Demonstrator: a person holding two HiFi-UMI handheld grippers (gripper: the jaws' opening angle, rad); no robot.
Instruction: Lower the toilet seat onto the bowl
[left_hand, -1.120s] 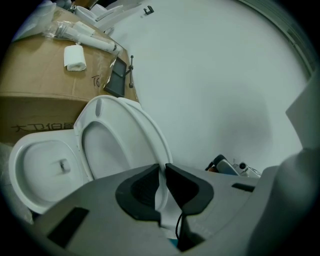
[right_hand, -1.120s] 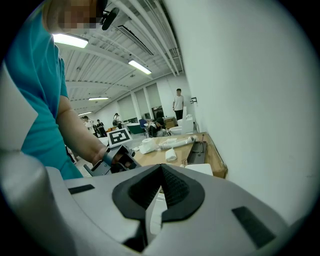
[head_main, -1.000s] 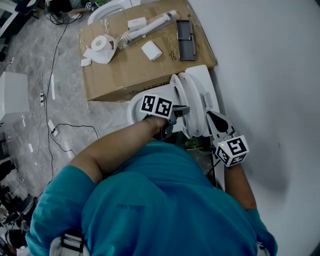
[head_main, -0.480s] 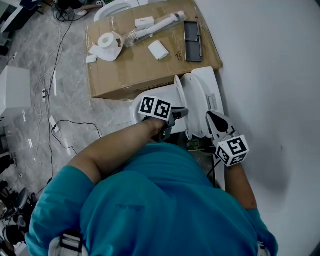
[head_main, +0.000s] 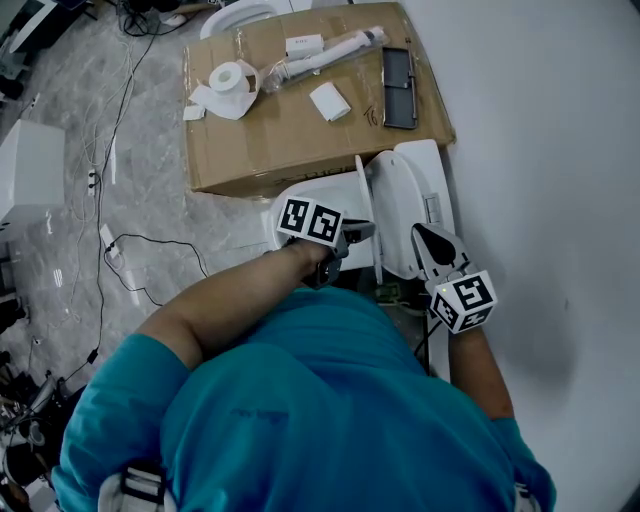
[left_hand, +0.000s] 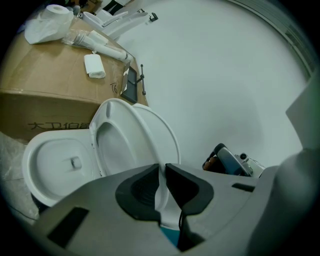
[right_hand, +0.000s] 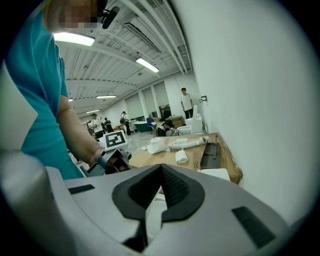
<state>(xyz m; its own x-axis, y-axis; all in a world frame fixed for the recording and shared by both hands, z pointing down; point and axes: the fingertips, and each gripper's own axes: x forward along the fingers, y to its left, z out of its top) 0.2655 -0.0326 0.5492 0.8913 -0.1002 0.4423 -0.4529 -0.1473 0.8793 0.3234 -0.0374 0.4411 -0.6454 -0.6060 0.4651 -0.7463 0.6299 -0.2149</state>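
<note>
Big open lab hall here. Long ceiling strip lights (right_hand: 74, 39) upper left, black cables (head_main: 160, 239) trailing across the grey marble floor (head_main: 60, 100) at left.

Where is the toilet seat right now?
In the head view the toilet seat stands almost upright at centre, between the bowl on its left and the raised lid on its right, its near edge in the left gripper.

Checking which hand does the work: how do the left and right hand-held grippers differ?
The left hand-held gripper is clamped on the edge of the toilet seat; the right hand-held gripper holds nothing. The left is by the bowl, the right near the tank. Both are closed.
</note>
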